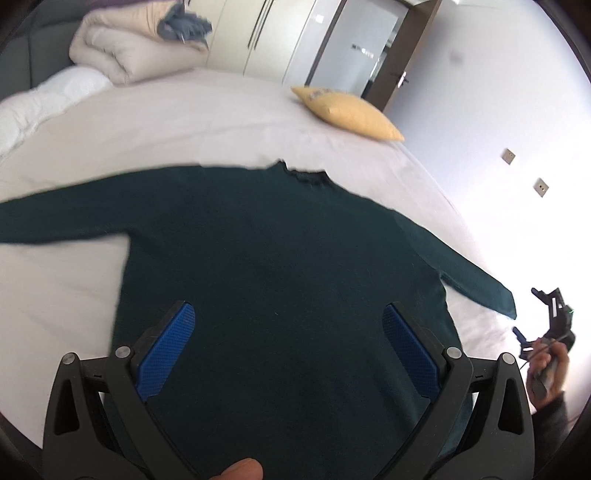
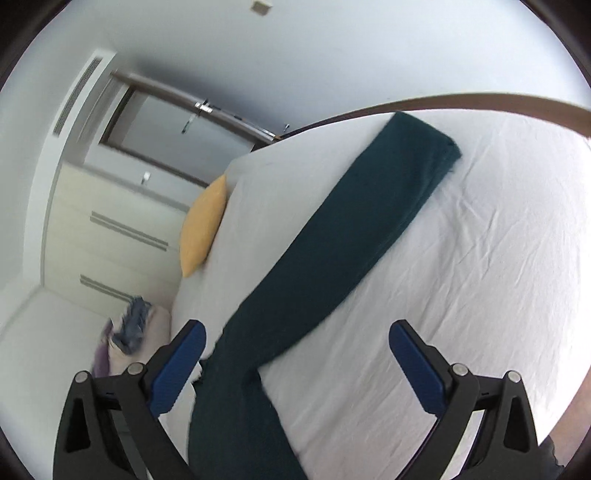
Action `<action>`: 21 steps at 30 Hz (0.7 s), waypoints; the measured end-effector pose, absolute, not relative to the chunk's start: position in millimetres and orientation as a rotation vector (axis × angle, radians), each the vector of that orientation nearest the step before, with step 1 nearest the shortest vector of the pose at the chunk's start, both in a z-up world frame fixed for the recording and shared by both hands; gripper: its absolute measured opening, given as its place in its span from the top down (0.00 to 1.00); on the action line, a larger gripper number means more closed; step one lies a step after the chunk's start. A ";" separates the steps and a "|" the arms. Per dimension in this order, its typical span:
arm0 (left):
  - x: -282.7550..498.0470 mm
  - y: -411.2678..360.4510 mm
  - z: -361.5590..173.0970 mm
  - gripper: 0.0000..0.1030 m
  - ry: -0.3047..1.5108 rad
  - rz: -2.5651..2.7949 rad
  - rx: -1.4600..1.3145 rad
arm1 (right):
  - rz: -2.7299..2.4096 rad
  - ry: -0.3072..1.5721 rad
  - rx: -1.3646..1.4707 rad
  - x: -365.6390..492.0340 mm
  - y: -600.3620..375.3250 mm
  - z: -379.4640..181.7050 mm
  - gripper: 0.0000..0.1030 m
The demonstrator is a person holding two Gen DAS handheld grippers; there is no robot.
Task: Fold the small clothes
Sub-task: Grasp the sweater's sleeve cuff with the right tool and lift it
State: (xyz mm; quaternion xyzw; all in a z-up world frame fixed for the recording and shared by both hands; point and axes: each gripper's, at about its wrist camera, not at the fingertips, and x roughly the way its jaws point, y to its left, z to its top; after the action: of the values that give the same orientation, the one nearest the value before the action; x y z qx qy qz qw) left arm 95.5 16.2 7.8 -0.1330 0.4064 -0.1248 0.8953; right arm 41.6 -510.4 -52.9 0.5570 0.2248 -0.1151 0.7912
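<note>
A dark green long-sleeved sweater [image 1: 273, 258] lies flat on the white bed [image 1: 221, 118], collar away from me and both sleeves spread out. My left gripper [image 1: 288, 317] is open and empty, hovering over the sweater's lower body. The right gripper also shows at the right edge of the left wrist view [image 1: 546, 325], beyond the right sleeve's cuff. In the right wrist view my right gripper [image 2: 295, 336] is open and empty above the right sleeve [image 2: 343, 236], which stretches away across the sheet.
A yellow pillow [image 1: 347, 110] lies at the bed's far edge. A folded beige duvet [image 1: 136, 48] with a grey-blue garment [image 1: 184, 24] on top sits at the far left. Wardrobe doors [image 1: 266, 33] and a room door [image 1: 402, 55] stand behind.
</note>
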 end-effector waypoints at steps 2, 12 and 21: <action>102.8 14.1 1.9 0.00 0.862 -0.250 -0.294 | -0.252 0.434 1.293 38.8 -534.8 -66.9 0.08; 151.9 -8.8 -26.2 0.00 0.923 -0.295 -0.342 | -0.364 0.365 1.452 50.8 -585.6 -111.7 0.44; 184.9 -38.4 -40.7 0.00 0.943 -0.355 -0.326 | -0.387 0.350 1.472 64.3 -593.3 -121.9 0.81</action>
State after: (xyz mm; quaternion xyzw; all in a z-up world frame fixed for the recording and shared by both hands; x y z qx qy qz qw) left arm 184.9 -38.4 -40.7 -0.1555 0.4498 -0.1694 0.8630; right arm 64.3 -593.3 -121.9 0.6634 0.1576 -0.1743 0.7104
